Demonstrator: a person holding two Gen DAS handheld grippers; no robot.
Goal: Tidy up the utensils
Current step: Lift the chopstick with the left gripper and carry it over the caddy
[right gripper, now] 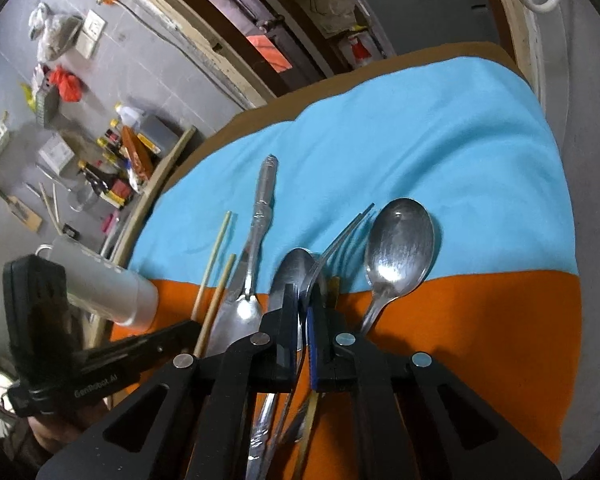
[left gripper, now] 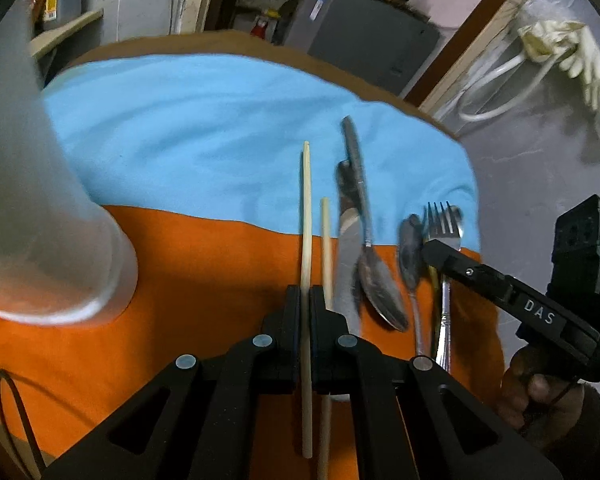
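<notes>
On top of the two-tone cloth, sky blue at the far half [left gripper: 204, 120] and orange at the near half [left gripper: 180, 280], the cutlery lies in a loose row; so this looks like the pick-up step of the sorting, both tools clamped at once. Left black two-finger gripper [left gripper: 305, 300] has its jaws pressed together on the longer pale wooden chopstick [left gripper: 307, 208], which runs right through the gap; the shorter matching chopstick [left gripper: 326, 240] lies just beside it, still on the cloth. Right black gripper [right gripper: 304, 300] is pinched on the neck of the silver metal fork [right gripper: 340, 236], tines curving up over the blue; in the left view it's reaching in from the side. Between them sit a steel table knife [left gripper: 346, 248] with a small steel spoon [left gripper: 380, 284] lying across it; a big round-bowled steel spoon [right gripper: 402, 240] rests just right of the fork. Frosted white cylindrical holder [left gripper: 40, 220] stands on the orange part, near the left gripper; my guess is that's where stuff goes. Next move probably calls for lifting the chopstick clear without dragging its twin, then tipping it upright over the holder's mouth; the fork needs a clean lift too, since it's crowded by the spoons.
</notes>
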